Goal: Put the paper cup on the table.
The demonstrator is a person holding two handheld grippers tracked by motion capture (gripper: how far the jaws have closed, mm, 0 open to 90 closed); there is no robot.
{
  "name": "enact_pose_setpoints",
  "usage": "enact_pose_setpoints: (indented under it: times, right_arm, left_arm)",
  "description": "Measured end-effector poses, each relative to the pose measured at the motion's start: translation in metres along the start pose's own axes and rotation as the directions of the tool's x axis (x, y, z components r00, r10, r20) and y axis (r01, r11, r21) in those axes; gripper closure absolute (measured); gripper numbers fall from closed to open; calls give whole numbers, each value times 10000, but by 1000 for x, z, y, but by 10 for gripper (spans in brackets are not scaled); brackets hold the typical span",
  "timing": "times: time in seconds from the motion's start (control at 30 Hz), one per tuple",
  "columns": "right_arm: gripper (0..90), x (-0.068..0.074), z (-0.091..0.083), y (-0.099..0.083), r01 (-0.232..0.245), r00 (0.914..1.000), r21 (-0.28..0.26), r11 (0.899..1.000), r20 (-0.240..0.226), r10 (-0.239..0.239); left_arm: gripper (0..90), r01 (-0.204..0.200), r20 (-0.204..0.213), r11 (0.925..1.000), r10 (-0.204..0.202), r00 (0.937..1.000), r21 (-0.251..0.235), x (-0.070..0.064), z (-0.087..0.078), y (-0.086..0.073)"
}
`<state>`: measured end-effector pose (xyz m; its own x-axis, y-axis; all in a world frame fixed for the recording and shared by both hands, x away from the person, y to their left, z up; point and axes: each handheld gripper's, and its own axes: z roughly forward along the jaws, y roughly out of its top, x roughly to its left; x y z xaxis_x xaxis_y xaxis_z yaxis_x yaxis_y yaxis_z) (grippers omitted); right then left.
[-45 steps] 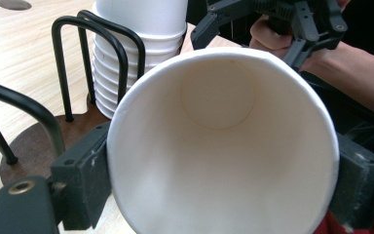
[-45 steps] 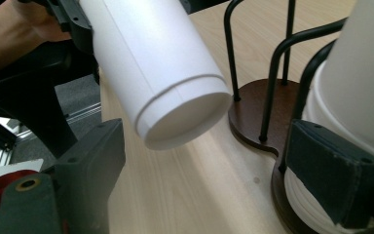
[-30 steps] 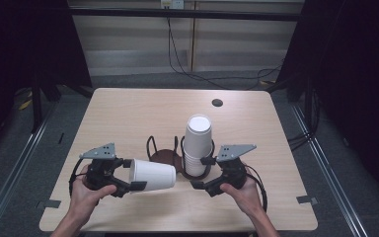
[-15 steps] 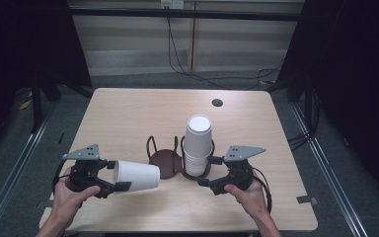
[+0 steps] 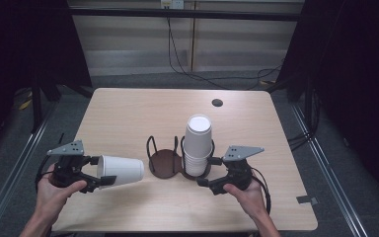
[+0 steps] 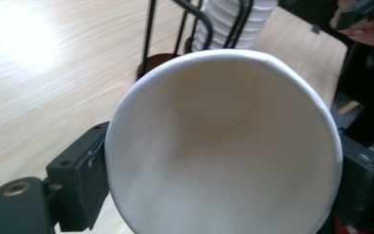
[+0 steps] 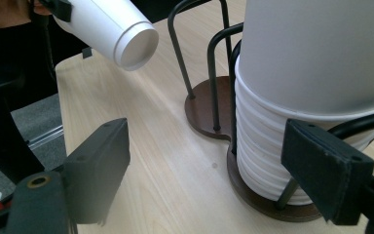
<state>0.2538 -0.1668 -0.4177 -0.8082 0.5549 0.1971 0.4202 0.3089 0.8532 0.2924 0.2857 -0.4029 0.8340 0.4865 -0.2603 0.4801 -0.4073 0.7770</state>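
Note:
A white paper cup [image 5: 122, 171] lies sideways above the table's near left, its rim clamped in my left gripper [image 5: 100, 171], which is shut on it. In the left gripper view the cup's open mouth [image 6: 224, 146] faces the camera between both jaws. A dark wire cup rack [image 5: 164, 159] stands at the table's middle with its left ring bare. The rack's right ring holds a tall stack of white cups [image 5: 198, 144]. My right gripper [image 5: 208, 171] is open just in front of the stack [image 7: 311, 73], one jaw on either side of its lower part without touching it.
The wooden table [image 5: 128, 113] has a small dark round hole [image 5: 217, 102] near its far right. Its near edge runs just below both hands. Dark floor with rails lies on each side, and cables [image 5: 197, 74] trail behind.
My left gripper has carried the single cup leftward, away from the rack toward the near left corner. The right gripper has drawn back slightly from the stack.

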Motion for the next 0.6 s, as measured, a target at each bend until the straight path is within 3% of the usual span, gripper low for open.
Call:
enact_pose_setpoints:
  times: [0.17, 0.33, 0.47, 0.57, 0.6]
  right_arm:
    - [182, 0, 0, 0, 5, 10000, 45, 10000, -37, -5]
    - [182, 1, 0, 1, 45, 10000, 29, 10000, -41, -45]
    - [181, 1, 1, 1, 59, 10000, 35, 10000, -59, -59]
    - [180, 0, 1, 1, 65, 10000, 54, 10000, -53, -65]
    - [180, 0, 1, 1, 59, 10000, 58, 10000, -53, -58]
  left_arm:
    - [119, -15, -307, 9996, 23, 9995, 269, 8, -6, 4]
    - [119, -170, -885, 9972, 235, 9958, 735, 14, -8, 12]
    - [119, -479, -1190, 9913, 626, 9909, 1223, 19, -6, 21]
    - [119, -556, -1481, 9842, 810, 9856, 1683, 22, -3, 28]
    - [119, -526, -1438, 9828, 787, 9865, 1771, 24, -2, 30]
